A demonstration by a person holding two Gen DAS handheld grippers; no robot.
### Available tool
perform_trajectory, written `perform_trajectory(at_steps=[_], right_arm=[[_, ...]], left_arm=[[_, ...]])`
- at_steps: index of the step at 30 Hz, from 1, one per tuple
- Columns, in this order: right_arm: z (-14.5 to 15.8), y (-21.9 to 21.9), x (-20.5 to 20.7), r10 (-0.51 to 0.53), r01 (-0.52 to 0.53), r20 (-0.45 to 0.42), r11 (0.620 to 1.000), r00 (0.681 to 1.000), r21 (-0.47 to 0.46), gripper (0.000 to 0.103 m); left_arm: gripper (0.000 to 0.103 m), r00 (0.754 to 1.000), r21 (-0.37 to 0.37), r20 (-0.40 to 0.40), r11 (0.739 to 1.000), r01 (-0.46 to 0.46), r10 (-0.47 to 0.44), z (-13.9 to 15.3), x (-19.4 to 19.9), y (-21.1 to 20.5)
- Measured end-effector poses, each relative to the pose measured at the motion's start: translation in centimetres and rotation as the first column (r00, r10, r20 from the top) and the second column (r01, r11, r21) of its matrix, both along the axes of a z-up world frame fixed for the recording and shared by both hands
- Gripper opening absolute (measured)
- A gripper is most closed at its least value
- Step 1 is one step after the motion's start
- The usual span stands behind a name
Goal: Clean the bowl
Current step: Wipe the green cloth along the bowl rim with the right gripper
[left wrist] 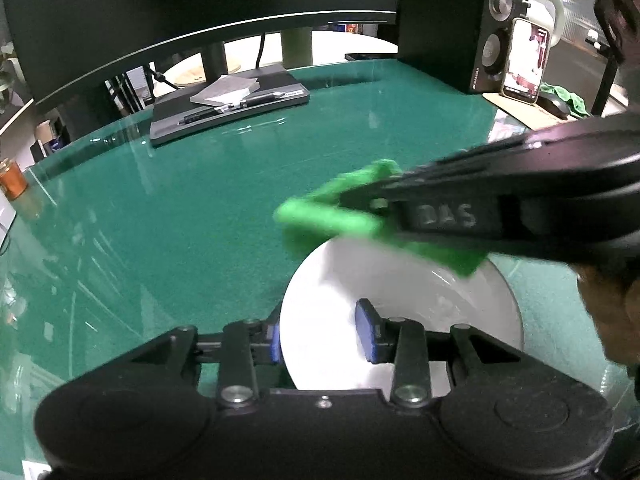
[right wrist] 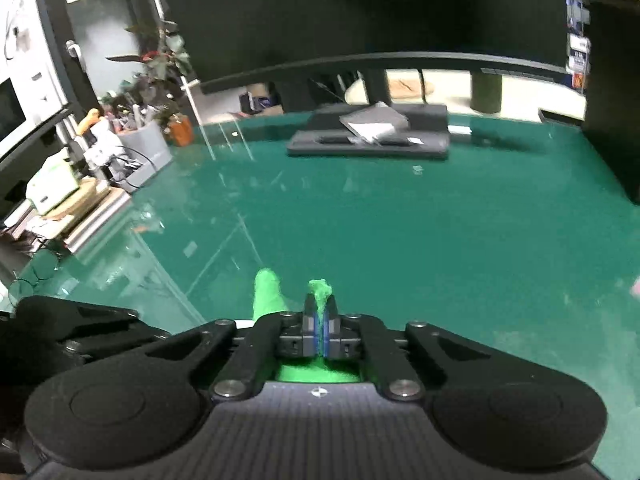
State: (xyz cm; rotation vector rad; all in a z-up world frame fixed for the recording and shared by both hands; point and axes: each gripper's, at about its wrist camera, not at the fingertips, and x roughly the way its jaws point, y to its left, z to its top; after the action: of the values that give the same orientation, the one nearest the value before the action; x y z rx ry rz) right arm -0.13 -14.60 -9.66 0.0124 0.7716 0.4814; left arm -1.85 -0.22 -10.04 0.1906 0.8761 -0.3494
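The right gripper (right wrist: 321, 330) pinches a green cloth (left wrist: 340, 216) over the far rim of the white bowl (left wrist: 400, 312). The left gripper (left wrist: 322, 336) clamps the bowl's near rim, one pad inside and one outside. The bowl sits on the green worktop (left wrist: 180, 208).

We held the left gripper (left wrist: 322, 330) pitched downward, its blue pads (left wrist: 366, 330) parted, one to either side of a white rim. Whether they pressed on it we could not tell. Our right gripper (right wrist: 321, 320) reached in from the right, also angled down, jaws pinched tight on a scrap of green cloth (right wrist: 320, 290). A bare hand (left wrist: 612, 312) showed at the right edge.
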Motion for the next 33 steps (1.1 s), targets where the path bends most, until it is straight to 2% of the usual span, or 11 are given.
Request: perform_trajectory(at_steps=[2,6,10,12,15,17,21,24,26,28,33], right_arm=[[0.4,1.8,-0.6,0.1,-0.1,0.004,0.994,0.995,0.045,0.003],[0.0,2.7,-1.0,0.146,-0.146,0.006,0.989,0.989,0.032,0.002],[-0.1,0.9,-0.3,0.041,-0.041,0.006,0.999,0.999,0.004,0.002],[-0.3,-0.6,0.1,-0.026,0.026,-0.025,1.0,0.999,0.017,0.005],[-0.5,-1.1,-0.2,-0.039,0.04,-0.029,0.999,0.999,0.016,0.005],[-0.6,-1.1,-0.4,-0.042,0.043,-0.03,0.999,0.999,0.019,0.005],[-0.8,-1.2,-0.5,-0.044,0.045,-0.035,0.999,0.998,0.025,0.005],[-0.8,-1.4,-0.6,-0.049,0.051,-0.04,0.998,0.998,0.03,0.005],[-0.9,-1.3,-0.6,-0.05,0.052,-0.04,0.998,0.998,0.031,0.005],[-0.8,-1.2,-0.6,-0.05,0.051,-0.041,0.998,0.998,0.029,0.005],[-0.8,-0.9,-0.6,-0.049,0.05,-0.04,0.998,0.998,0.026,0.006]], left_arm=[[0.036,1.0,0.0,-0.003,1.0,0.006,-0.006,0.0,-0.1,0.0],[0.039,1.0,-0.004,-0.006,1.0,0.003,-0.003,0.0,-0.1,0.1],[0.04,1.0,-0.013,-0.007,1.0,0.002,-0.002,0.0,-0.1,0.1],[0.041,1.0,-0.012,-0.016,1.0,0.002,-0.002,0.1,0.0,0.0],[0.043,0.999,-0.012,-0.037,1.0,0.003,-0.004,0.4,0.5,0.1],[0.048,0.999,-0.023,-0.044,1.0,0.01,-0.011,0.5,0.8,0.1],[0.069,0.998,-0.004,-0.057,1.0,0.025,-0.026,-0.1,1.0,-0.2],[0.074,0.998,-0.011,-0.066,1.0,0.02,-0.021,-0.3,0.9,-0.1],[0.071,0.997,-0.032,-0.076,0.999,0.011,-0.014,-0.3,0.9,0.1],[0.05,0.996,-0.07,-0.086,0.997,0.022,-0.028,-0.2,0.8,0.2],[0.036,0.997,-0.066,-0.079,0.998,-0.001,-0.004,-0.1,0.3,0.5]])
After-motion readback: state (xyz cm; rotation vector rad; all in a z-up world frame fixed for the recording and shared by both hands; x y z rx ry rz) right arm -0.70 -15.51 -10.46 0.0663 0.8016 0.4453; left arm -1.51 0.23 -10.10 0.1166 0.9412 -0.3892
